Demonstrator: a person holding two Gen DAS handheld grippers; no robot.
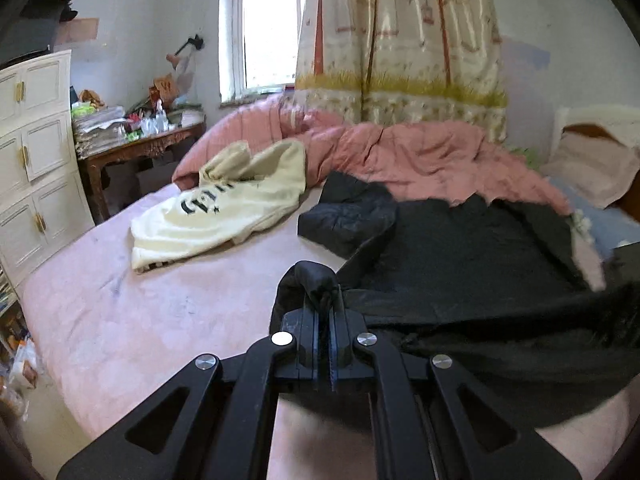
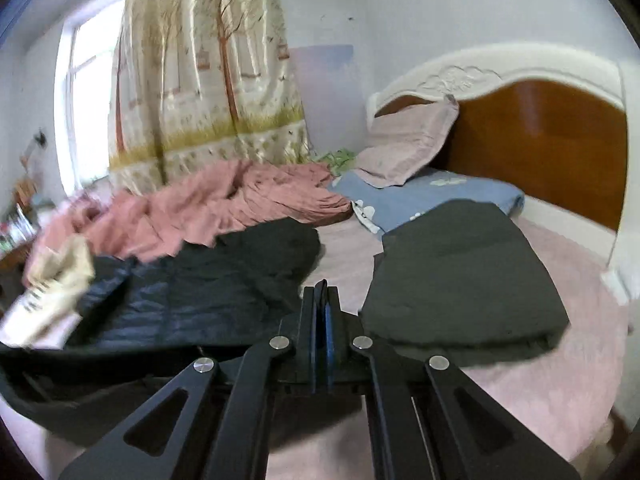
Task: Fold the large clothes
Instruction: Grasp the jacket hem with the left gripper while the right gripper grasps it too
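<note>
L claw (image 1: 325, 304) pinches a bunched edge of black jacket (image 1: 460, 256); R claw (image 2: 321, 296) clamped on its other edge. Jacket sags btwn them over pink bed (image 1: 140, 320), rest spread ahead.

Clothes on bed: 3 — 1 black quilted jacket (image 1: 460, 248), 1 cream sweatshirt w/ black lettering (image 1: 224, 208), 1 folded dark grey garment (image 2: 460, 280). Pillows: 2 — 1 pale pink (image 2: 408, 148), 1 blue (image 2: 432, 196). 1 pink rumpled duvet (image 1: 400, 156).
</note>
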